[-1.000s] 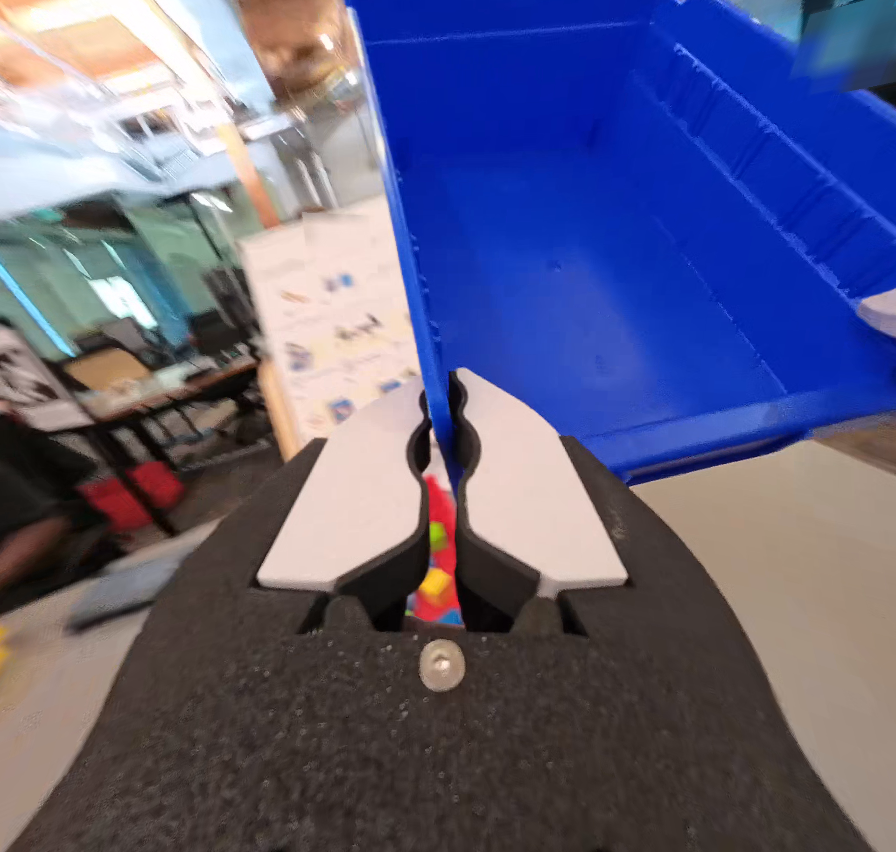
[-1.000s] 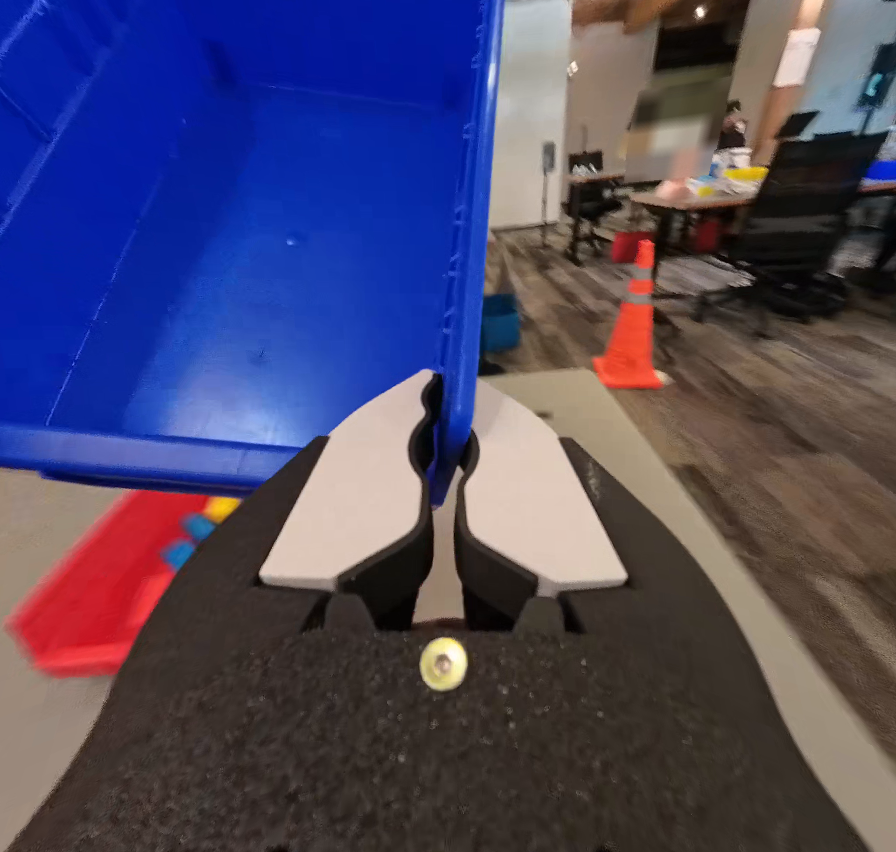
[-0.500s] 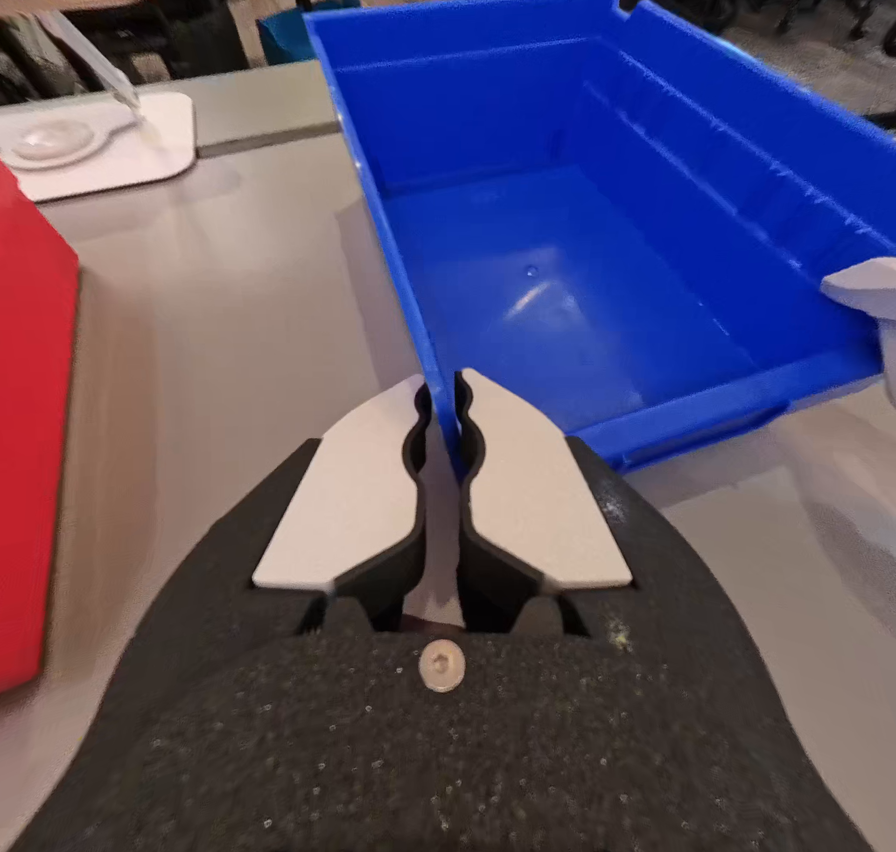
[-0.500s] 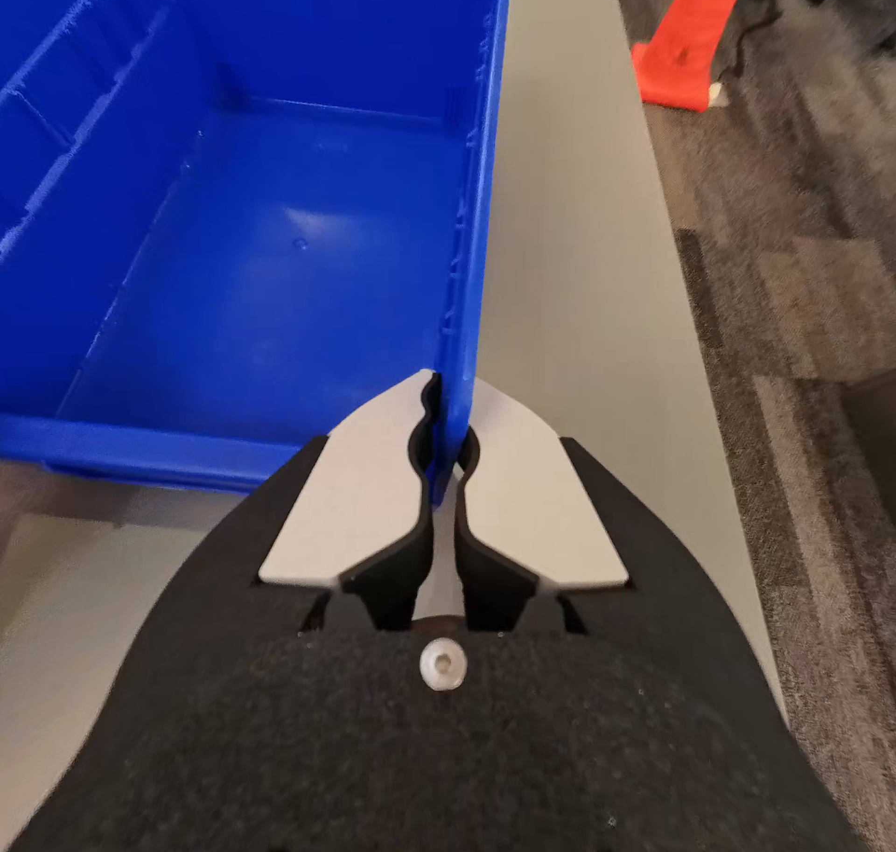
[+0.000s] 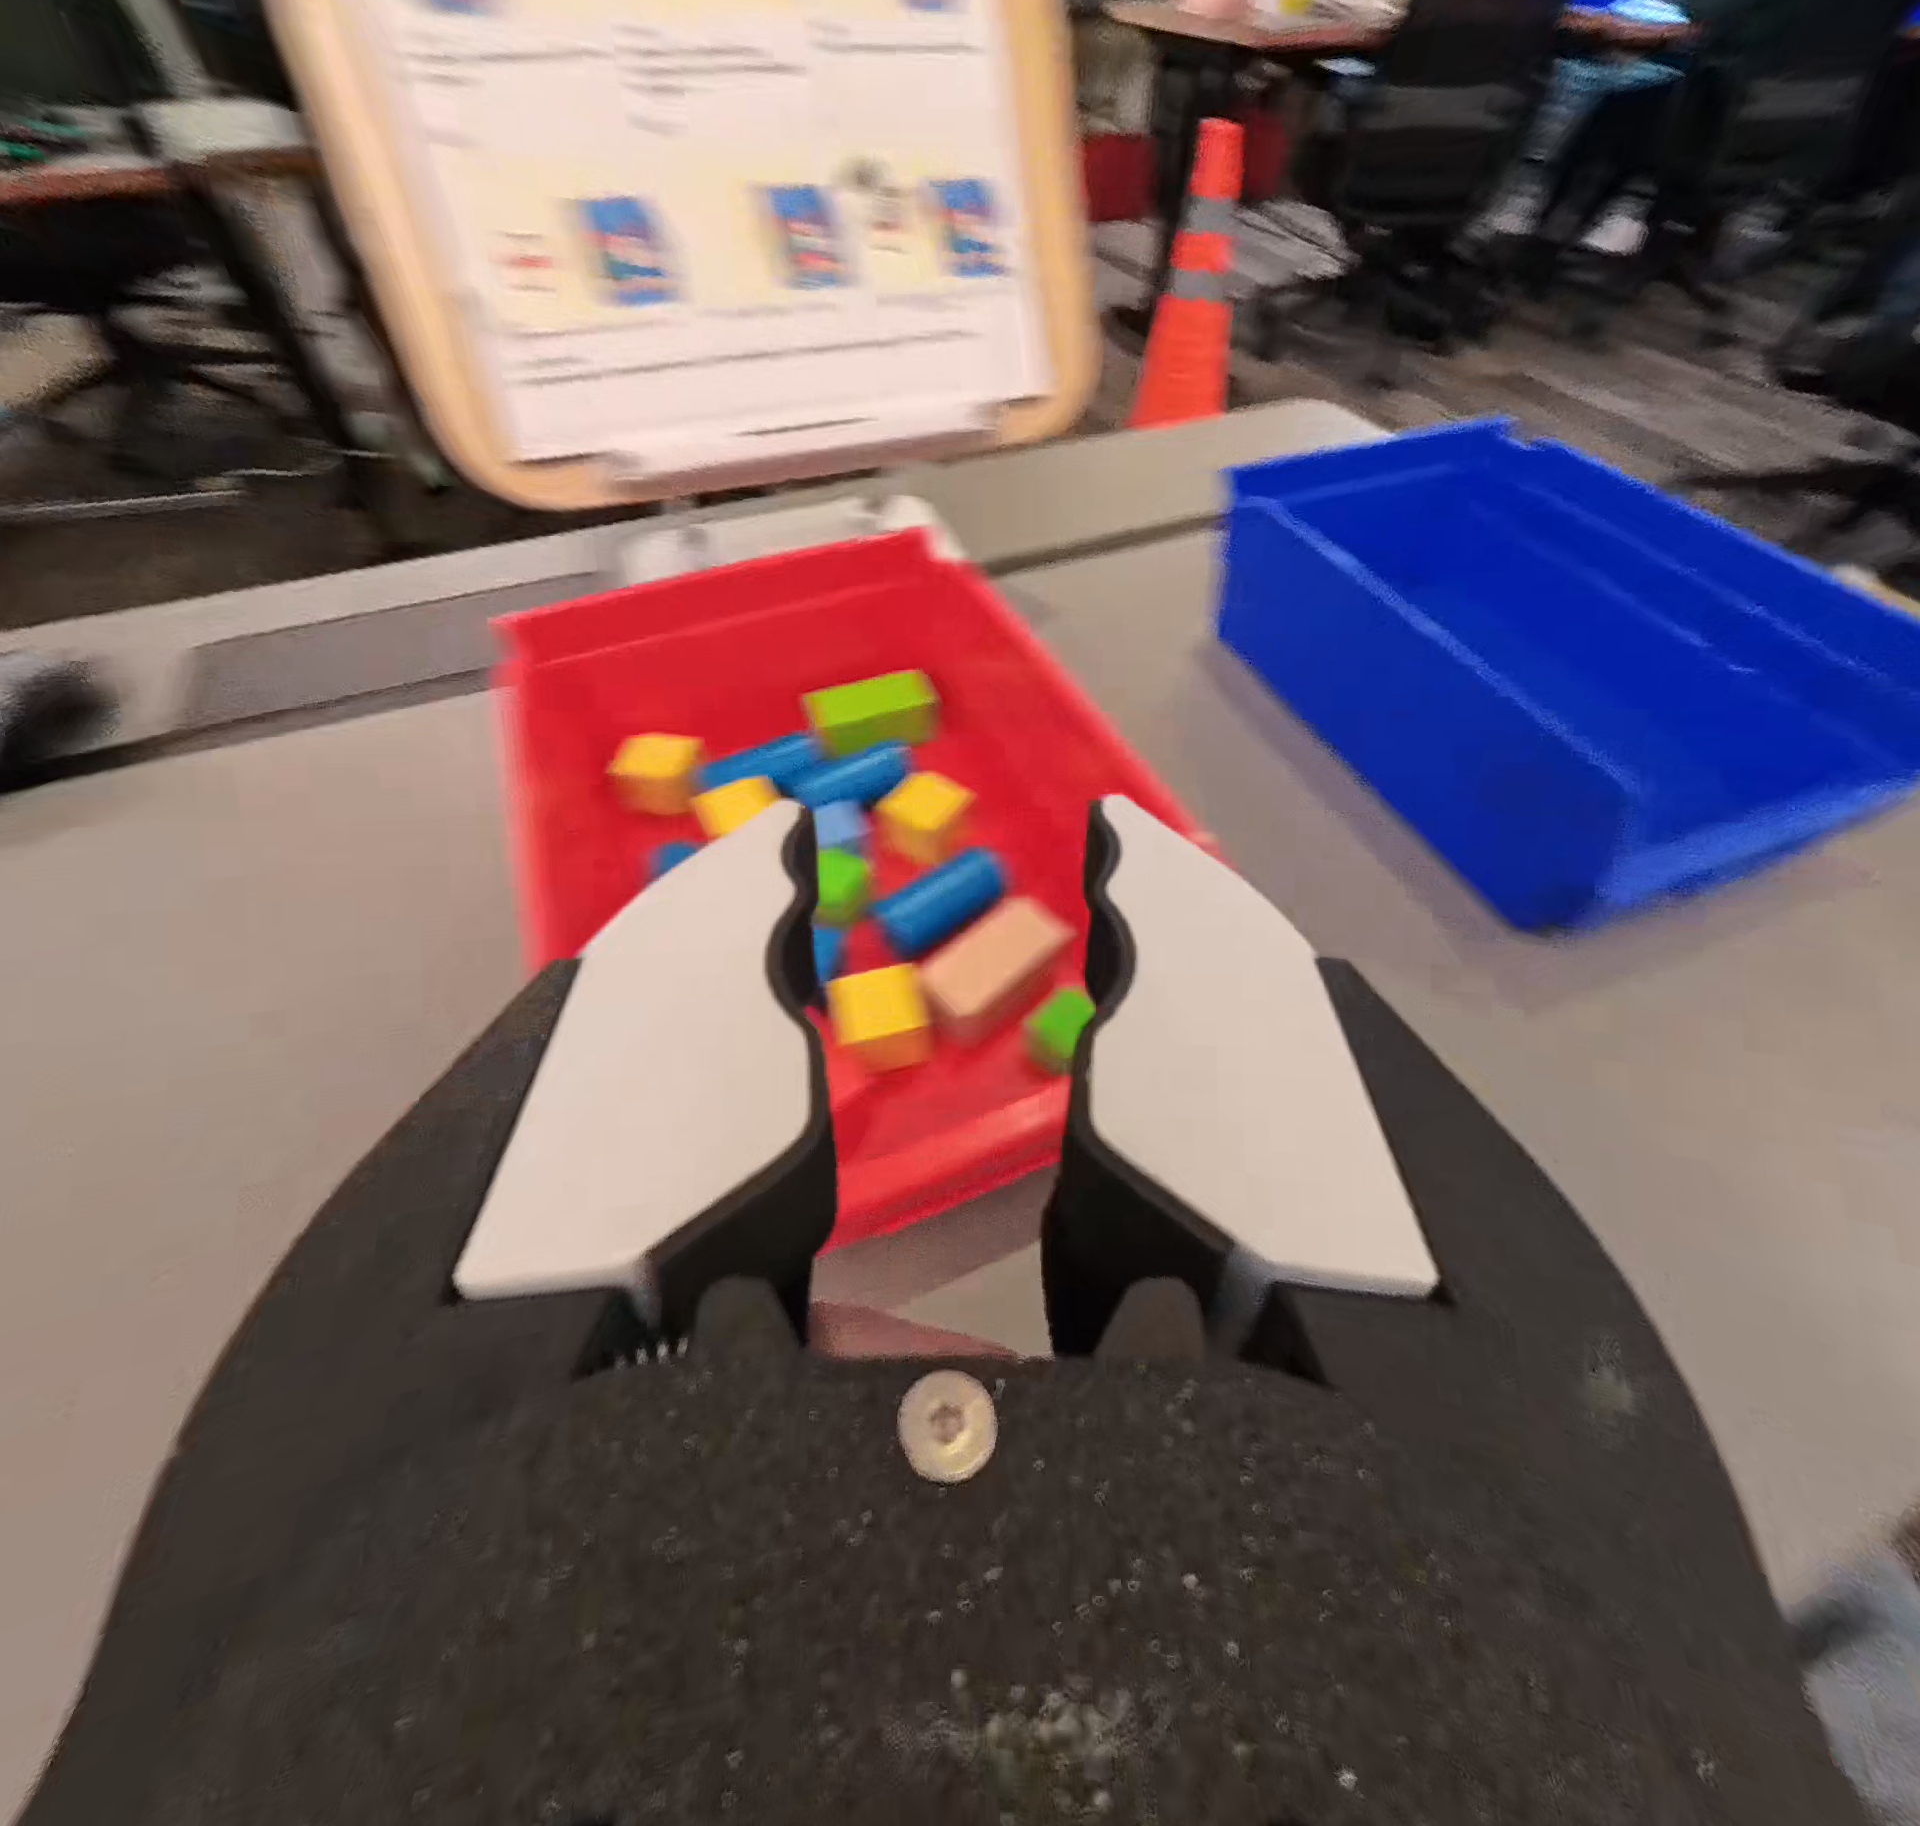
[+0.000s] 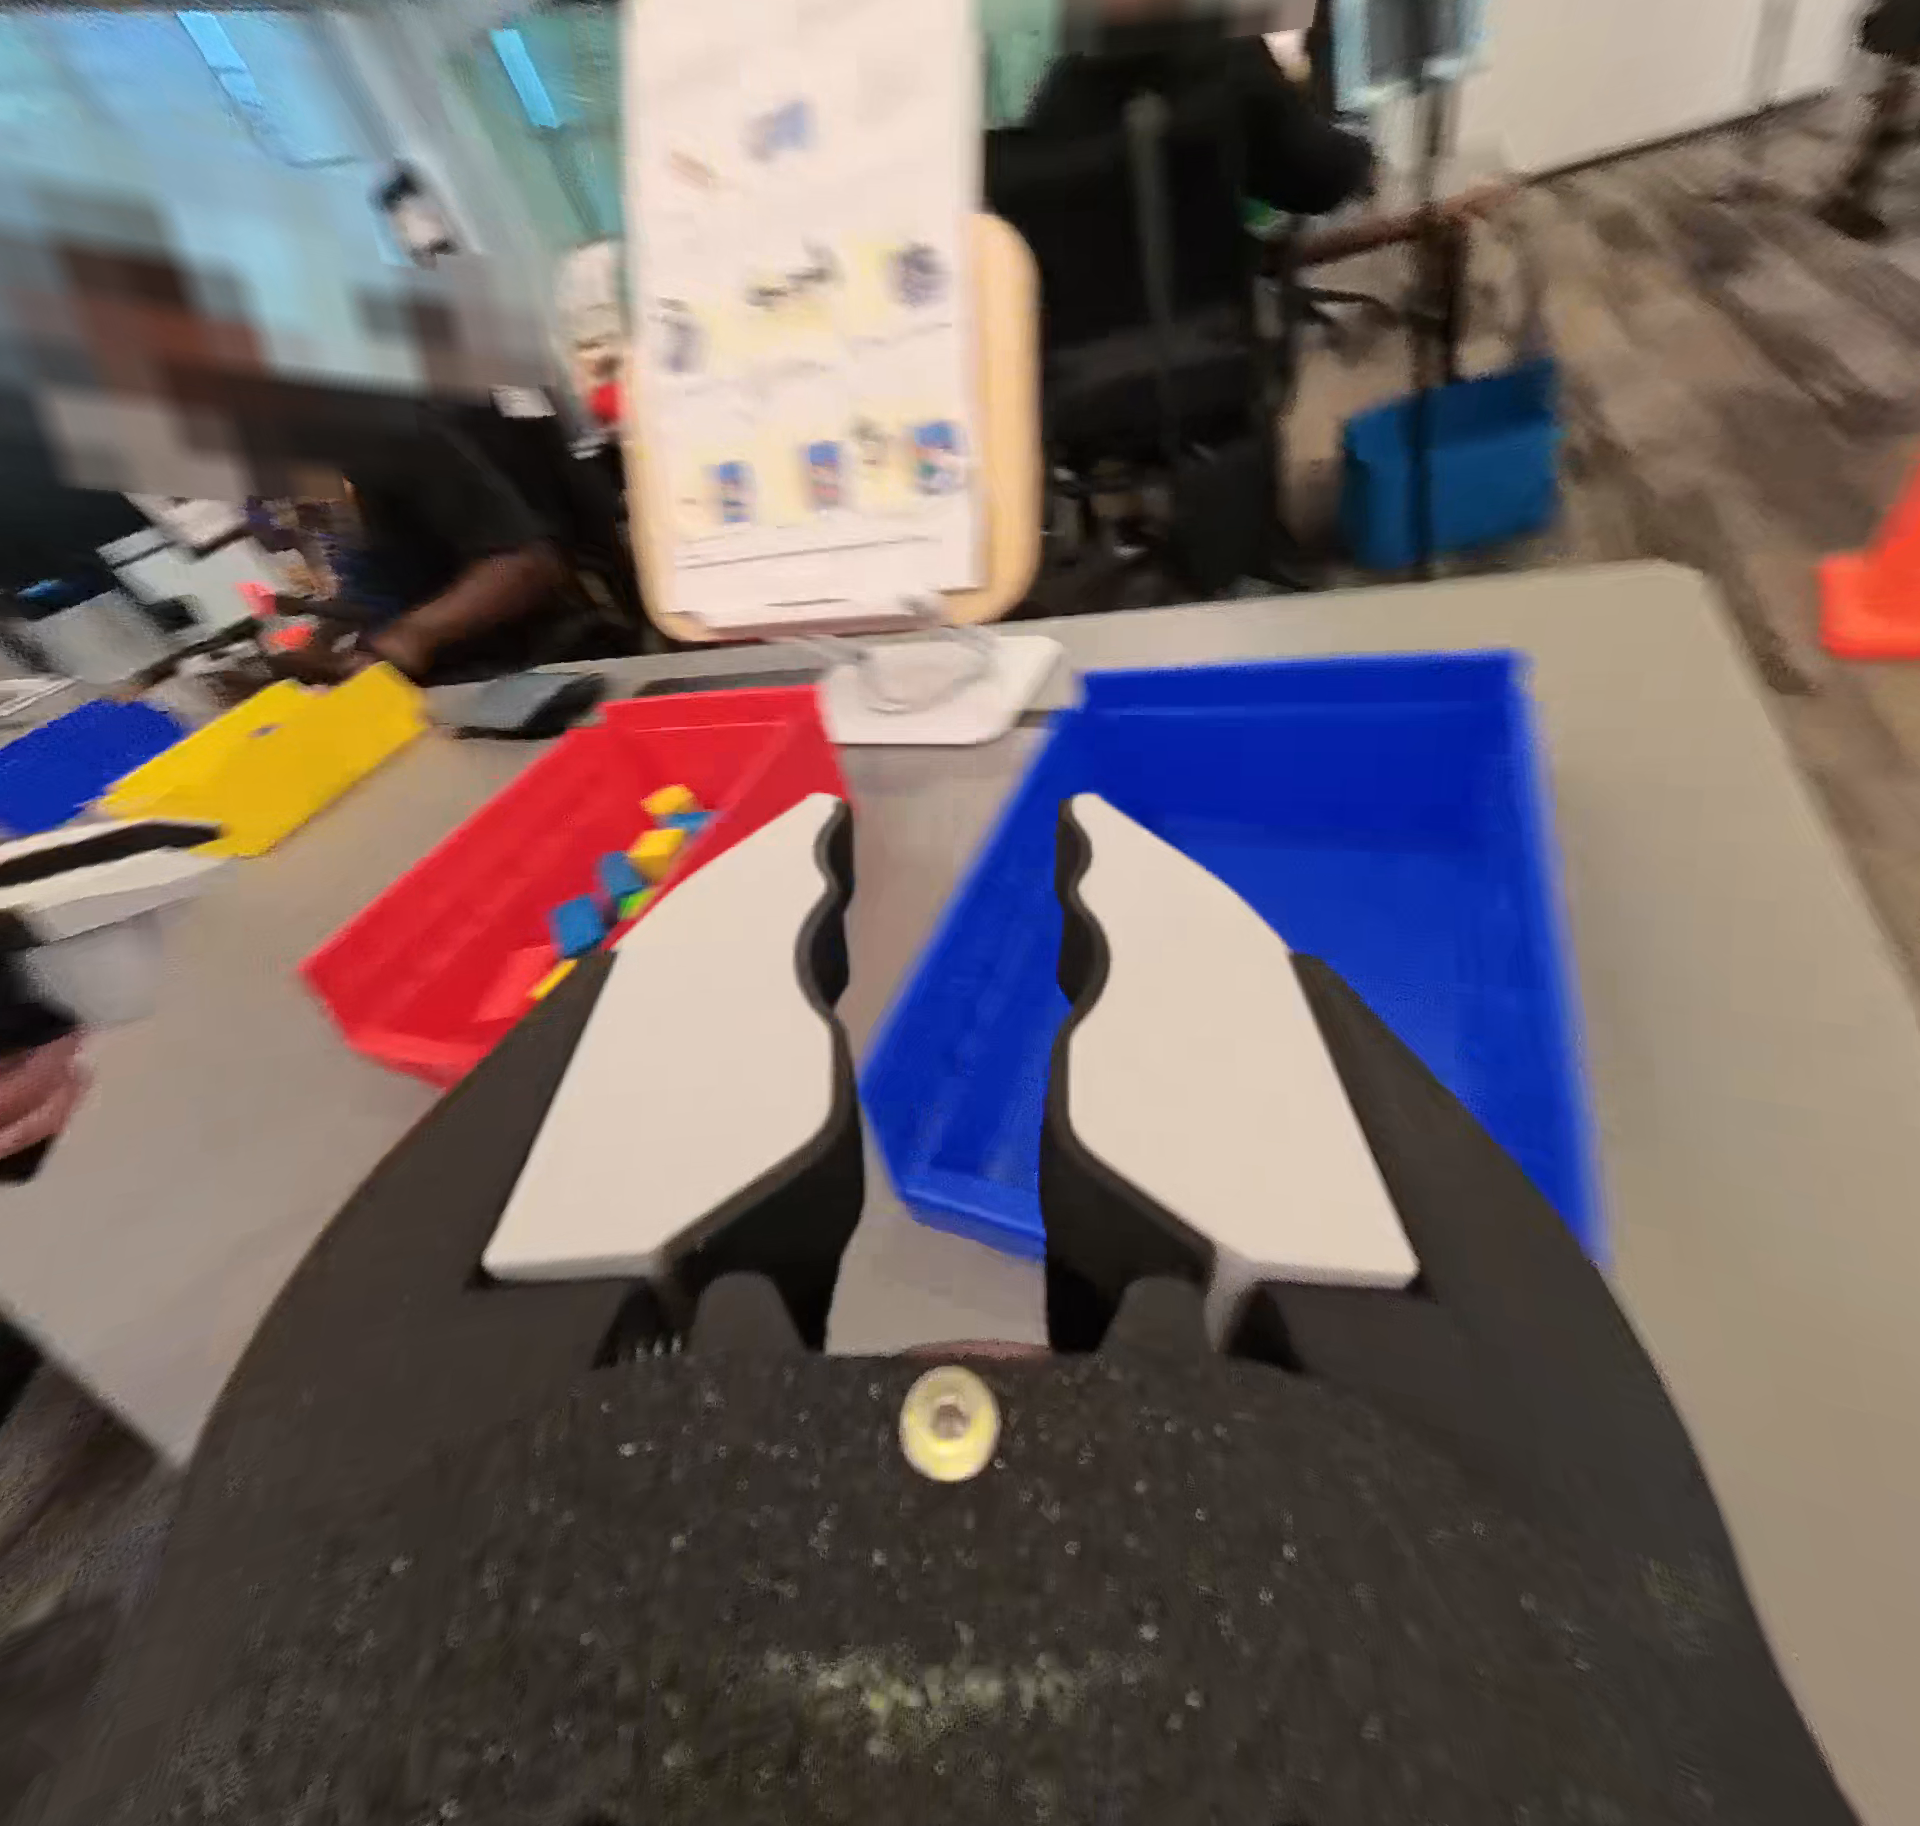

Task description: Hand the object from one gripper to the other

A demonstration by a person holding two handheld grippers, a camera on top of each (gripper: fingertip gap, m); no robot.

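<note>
A red bin [image 5: 665, 664] on the grey table holds several coloured wooden blocks, among them a green one [image 5: 868, 711] and a blue cylinder [image 5: 935, 898]. My left gripper [image 5: 943, 826] is open and empty, above the bin's near end. An empty blue bin [image 5: 1538, 696] stands to the right of the red one. In the right wrist view my right gripper [image 6: 951, 815] is open and empty, above the gap between the red bin [image 6: 457, 935] and the blue bin [image 6: 1351, 841]. The left gripper shows at the left edge of the right wrist view [image 6: 94, 862].
A board with printed sheets [image 5: 707, 176] stands behind the bins on a white base [image 6: 935, 685]. Yellow and blue bins [image 6: 270, 758] lie at the far left of the table. An orange cone [image 5: 1195, 290] stands on the floor. A person sits behind the table [image 6: 447, 550].
Both grippers let go of the blue bin's side walls and opened. The blue bin now rests on the table. Both grippers pulled back and up, the left one now over the red bin.
</note>
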